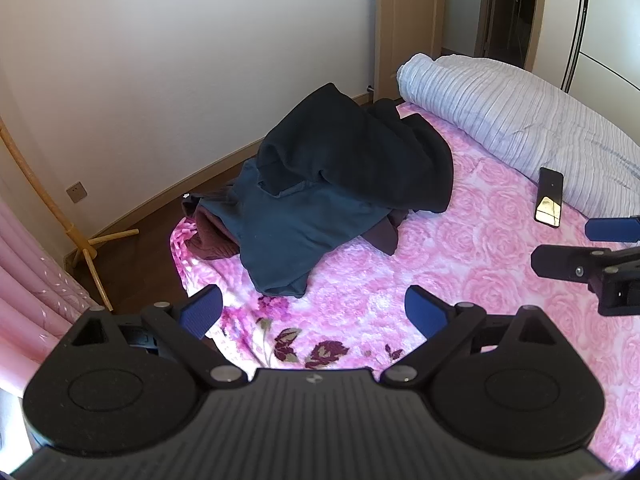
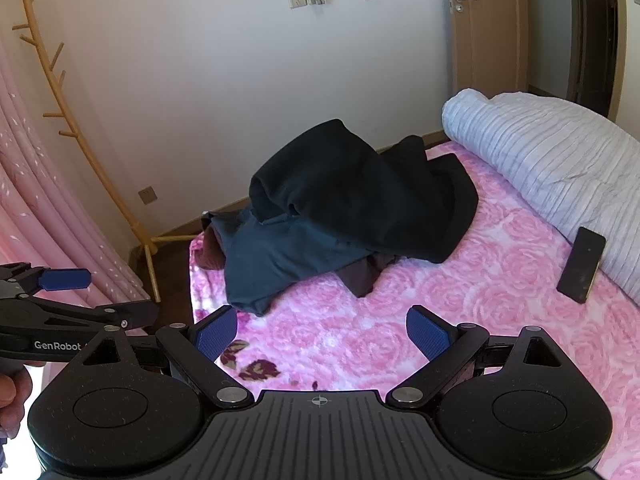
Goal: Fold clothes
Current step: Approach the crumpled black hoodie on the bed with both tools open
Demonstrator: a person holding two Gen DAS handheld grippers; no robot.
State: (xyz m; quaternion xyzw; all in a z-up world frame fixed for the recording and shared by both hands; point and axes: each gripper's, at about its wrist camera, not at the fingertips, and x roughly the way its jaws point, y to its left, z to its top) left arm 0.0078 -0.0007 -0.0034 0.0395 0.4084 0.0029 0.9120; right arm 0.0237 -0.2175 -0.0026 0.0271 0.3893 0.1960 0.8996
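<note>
A rumpled heap of clothes sits near the far left corner of the bed: a soft black fleece garment (image 1: pixel 360 152) draped over a smoother dark teal garment (image 1: pixel 288 232), with a maroon knitted garment (image 1: pixel 212 236) peeking out beneath. They lie on a plush pink rose-patterned bedspread (image 1: pixel 460 264). A rolled, ribbed pale grey quilt (image 1: pixel 520 120) runs along the right, a glossy black phone (image 1: pixel 550 196) leaning against it. White walls, a wooden door (image 2: pixel 484 24), a branch-shaped wooden coat stand (image 2: pixel 60 92) and pink curtains (image 2: pixel 48 216) surround the bed. The left gripper (image 1: pixel 312 316) and right gripper (image 2: pixel 322 336) hover above the bedspread, jaws spread, holding nothing.
</note>
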